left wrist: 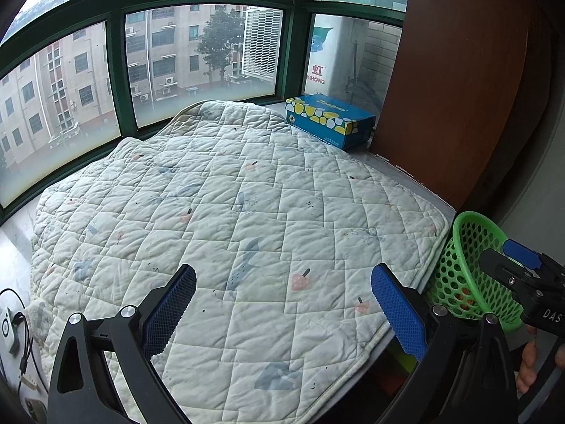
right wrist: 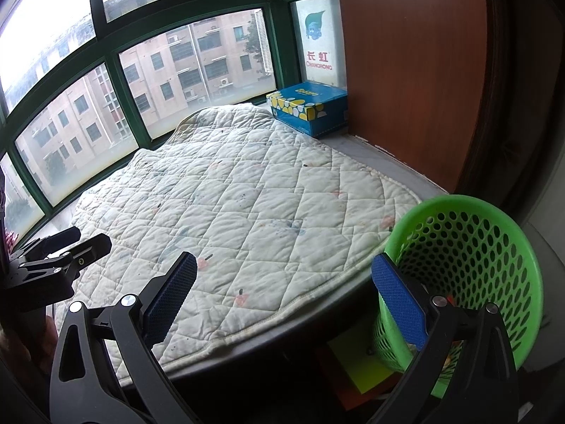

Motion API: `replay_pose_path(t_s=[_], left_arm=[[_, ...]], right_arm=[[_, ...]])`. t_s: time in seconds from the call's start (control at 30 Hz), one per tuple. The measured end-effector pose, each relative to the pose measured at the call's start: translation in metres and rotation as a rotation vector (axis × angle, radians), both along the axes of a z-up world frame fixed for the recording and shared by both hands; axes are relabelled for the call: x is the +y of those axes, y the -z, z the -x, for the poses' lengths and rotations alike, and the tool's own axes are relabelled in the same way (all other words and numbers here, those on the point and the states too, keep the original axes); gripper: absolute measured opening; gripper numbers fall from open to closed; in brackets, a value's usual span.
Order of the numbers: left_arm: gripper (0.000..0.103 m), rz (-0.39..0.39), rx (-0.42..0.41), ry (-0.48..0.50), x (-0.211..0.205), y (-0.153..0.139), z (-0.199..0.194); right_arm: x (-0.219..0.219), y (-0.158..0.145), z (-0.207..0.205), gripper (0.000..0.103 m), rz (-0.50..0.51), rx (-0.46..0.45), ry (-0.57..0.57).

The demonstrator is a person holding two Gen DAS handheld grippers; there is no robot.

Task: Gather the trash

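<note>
Both grippers are empty w/ fingers spread wide. The left gripper (left wrist: 284, 304) hovers over the near edge of the quilt (left wrist: 229, 212); the right gripper (right wrist: 284, 300) hangs off the ledge's near-right corner, its right finger (right wrist: 399, 304) just outside the rim of the green basket (right wrist: 494, 247), not pinching it.

The basket sits just past that corner, tilted twd the ledge; something orange/red shows low inside through the mesh, prob. trash already collected. No loose trash shows on the quilt. A blue tissue box (left wrist: 330, 120) stands at the far-right corner by the window (left wrist: 197, 56). Cables and a small white device (left wrist: 9, 328) lie at the near-left edge.

Judgement: collecting looks about done, or it's a scan for leftovers. Next move: sweep the ledge's edges for anything missed. If none, the right fingers need to shift so one goes inside the rim, then close to take the basket. Risk: the mesh wall flexes and the basket tips.
</note>
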State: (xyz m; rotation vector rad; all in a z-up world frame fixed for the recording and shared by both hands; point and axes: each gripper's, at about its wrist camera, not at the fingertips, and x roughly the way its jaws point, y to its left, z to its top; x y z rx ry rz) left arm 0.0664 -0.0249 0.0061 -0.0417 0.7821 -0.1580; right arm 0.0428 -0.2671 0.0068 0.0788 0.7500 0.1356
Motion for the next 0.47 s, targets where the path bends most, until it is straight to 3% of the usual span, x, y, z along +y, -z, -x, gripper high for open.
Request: replay_pose_path(t_s=[0.47], left_arm=[[0.096, -0.005, 0.014, -0.003, -0.0018, 0.0025, -0.0017]], right_arm=[[0.0012, 0.0012, 0.0016, 0.098, -0.003, 0.001, 0.003]])
